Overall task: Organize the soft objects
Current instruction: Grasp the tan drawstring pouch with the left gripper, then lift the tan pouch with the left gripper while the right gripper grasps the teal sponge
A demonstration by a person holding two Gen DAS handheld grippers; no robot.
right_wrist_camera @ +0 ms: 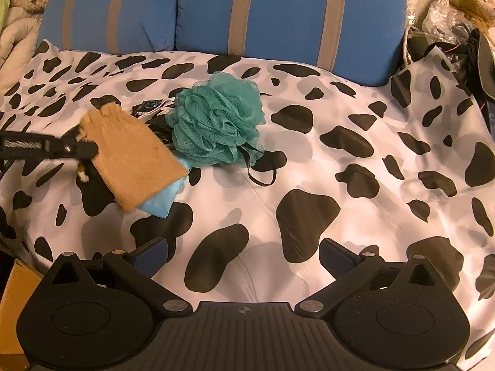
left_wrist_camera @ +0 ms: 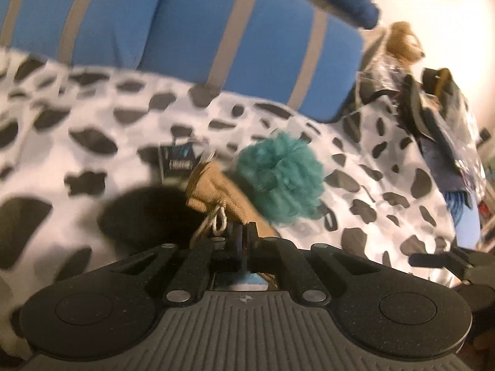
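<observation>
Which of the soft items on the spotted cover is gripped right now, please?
The tan pouch: the left gripper is shut on its drawstring end. The teal pouf lies untouched beside it, and the right gripper is open and empty.

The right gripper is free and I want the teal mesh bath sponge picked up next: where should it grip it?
Probably pinch a raised ruffle at the crown of the teal mesh bath sponge, coming from above on its right, away from the tan cloth pouch; its thin black loop lies flat on the sheet.

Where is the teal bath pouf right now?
In the right wrist view the teal bath pouf lies left of centre on the cow-print bedcover, beside the tan pouch clamped in the left gripper.
</observation>
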